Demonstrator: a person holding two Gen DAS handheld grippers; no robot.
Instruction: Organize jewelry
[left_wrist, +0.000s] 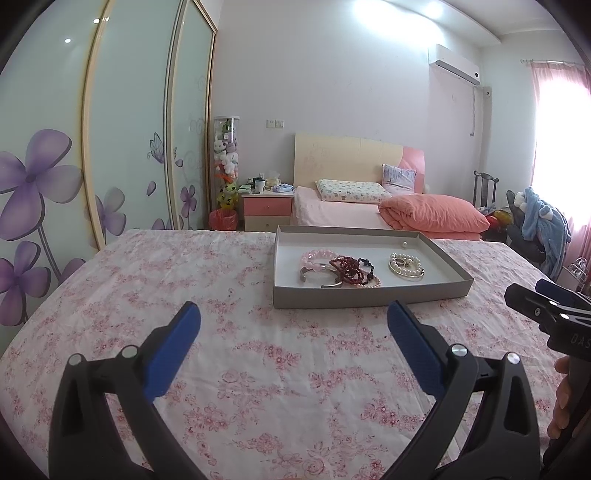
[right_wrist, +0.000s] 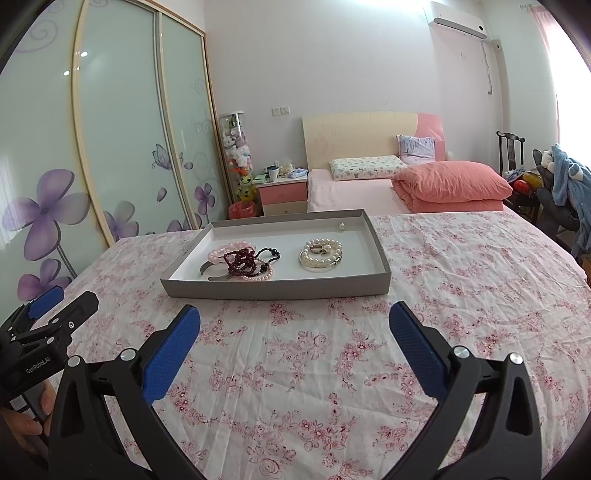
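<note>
Your left gripper (left_wrist: 293, 314) and right gripper (right_wrist: 294, 315) both hang released above the pink floral bedspread (right_wrist: 443, 295), short of the shallow grey cardboard tray (right_wrist: 273, 290) of beaded bracelets (right_wrist: 240, 258) near its far edge.

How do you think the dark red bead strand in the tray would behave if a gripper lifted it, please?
The dark red bead strand lies in loose loops, so it would probably hang limp. It overlaps the pink bead bracelet and the metal bangle, so it may drag them. Its round beads could slip between the fingers.
</note>
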